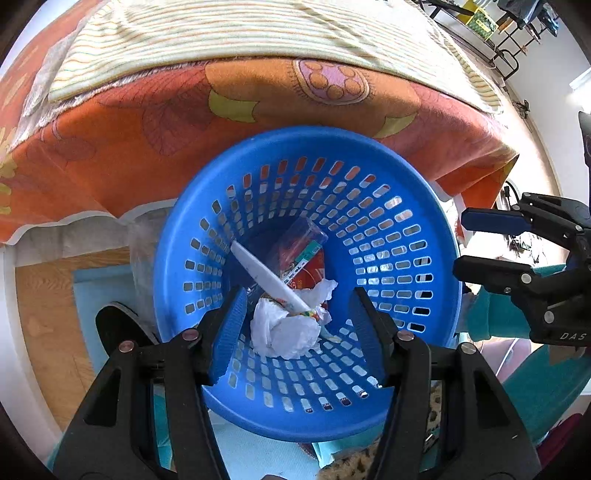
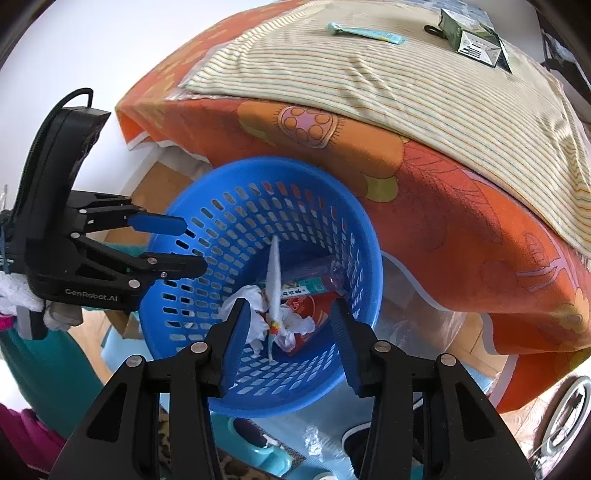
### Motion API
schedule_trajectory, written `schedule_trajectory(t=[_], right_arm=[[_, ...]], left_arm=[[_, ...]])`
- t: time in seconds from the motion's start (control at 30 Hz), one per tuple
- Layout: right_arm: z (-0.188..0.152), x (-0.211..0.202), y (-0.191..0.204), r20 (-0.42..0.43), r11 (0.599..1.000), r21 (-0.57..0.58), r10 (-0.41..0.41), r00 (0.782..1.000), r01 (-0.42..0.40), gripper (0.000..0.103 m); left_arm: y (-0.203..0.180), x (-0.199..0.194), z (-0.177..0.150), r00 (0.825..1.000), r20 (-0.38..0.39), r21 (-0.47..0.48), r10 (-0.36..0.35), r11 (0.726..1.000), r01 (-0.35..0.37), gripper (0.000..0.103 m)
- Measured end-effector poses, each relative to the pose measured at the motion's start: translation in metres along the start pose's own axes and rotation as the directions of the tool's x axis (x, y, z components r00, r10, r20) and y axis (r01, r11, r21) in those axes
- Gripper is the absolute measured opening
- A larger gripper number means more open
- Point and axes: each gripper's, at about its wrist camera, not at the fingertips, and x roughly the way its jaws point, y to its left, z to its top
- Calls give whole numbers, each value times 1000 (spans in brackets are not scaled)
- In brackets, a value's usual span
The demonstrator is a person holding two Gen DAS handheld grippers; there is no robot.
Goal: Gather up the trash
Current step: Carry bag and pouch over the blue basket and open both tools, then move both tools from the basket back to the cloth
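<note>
Both pairs of fingers stand wide apart and hold nothing: the left gripper (image 1: 299,325) and the right gripper (image 2: 288,332) each hover over the mouth of a blue perforated basket (image 1: 406,192). Inside it lie crumpled white tissue (image 1: 284,332), a long white wrapper (image 1: 266,273) leaning toward 11 o'clock, a clear plastic bottle (image 1: 306,236) with a printed label, and a red packet (image 1: 314,269).

From the left wrist view, the right gripper shows at 3 o'clock, outside the basket rim. The basket sits against the hanging edge of an orange flowered cloth (image 1: 110,147) draped over the desk, under a striped cloth (image 1: 221,33).

Only the right wrist view shows the desk top at 1 o'clock, where a teal sachet (image 2: 364,33) and a dark green carton (image 2: 472,37) lie on the striped cloth.
</note>
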Motion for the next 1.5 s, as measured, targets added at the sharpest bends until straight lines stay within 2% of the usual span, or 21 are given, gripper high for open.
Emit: schedule_trajectory(t=[0.27, 0.43, 0.53, 0.73, 0.93, 1.1, 1.27, 1.5], right_arm=[[6, -12, -3, 38, 1000, 9, -10, 999, 10, 45], [9, -16, -4, 57, 1000, 18, -17, 998, 16, 51], [12, -19, -5, 63, 999, 24, -23, 998, 22, 52], [21, -30, -16, 89, 998, 56, -33, 995, 28, 52], [37, -52, -35, 153, 993, 113, -35, 988, 18, 62], [50, -71, -48, 206, 989, 143, -67, 976, 38, 62], [65, -83, -64, 235, 983, 183, -61, 970, 18, 63], [97, -94, -92, 280, 972, 234, -53, 958, -15, 63]], left_arm=[[-3, -11, 6, 999, 35, 3, 5, 1000, -5, 59], [-2, -16, 10, 999, 50, -4, -2, 1000, 3, 59], [-2, -18, 13, 998, 56, -8, -5, 1000, 5, 59], [-2, -29, 28, 997, 83, -1, -1, 1000, 1, 59], [-2, -55, 63, 989, 149, 23, 10, 1000, -13, 59], [-1, -71, 94, 983, 186, 26, -7, 1000, 2, 59], [-1, -82, 124, 974, 226, 65, 11, 998, -27, 59], [11, -89, 177, 966, 257, 33, -32, 999, 24, 59]])
